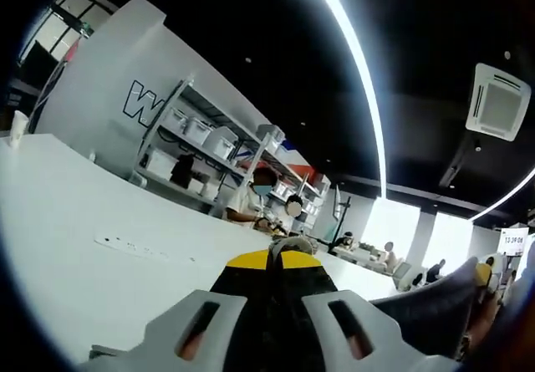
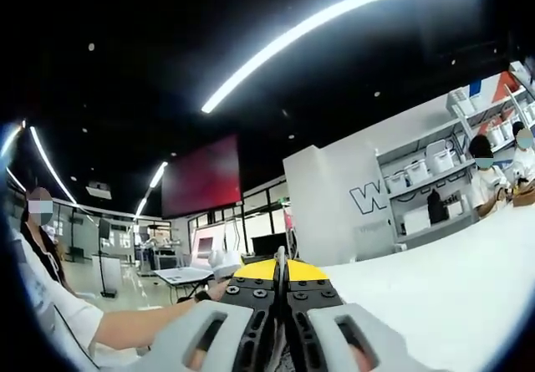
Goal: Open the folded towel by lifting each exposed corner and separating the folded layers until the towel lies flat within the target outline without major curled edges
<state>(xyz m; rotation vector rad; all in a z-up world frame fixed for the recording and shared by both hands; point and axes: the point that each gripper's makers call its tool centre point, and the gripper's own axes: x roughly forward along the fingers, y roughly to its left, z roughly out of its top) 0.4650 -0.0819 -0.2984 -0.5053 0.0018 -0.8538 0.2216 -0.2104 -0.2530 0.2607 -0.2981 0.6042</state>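
Both tongs, left [image 1: 281, 259] and right [image 2: 281, 265], stand closed on nothing above the white surface [image 1: 75, 221]. We cannot locate the towel; being soft and light, we judge it best pinched at an exposed corner.

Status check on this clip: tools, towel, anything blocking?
Left tool shut, raised off white table. Right tool shut, aimed across room. Towel not sighted. No obstruction seen.

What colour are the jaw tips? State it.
Yellow, clearest in the left gripper view, on the left gripper.
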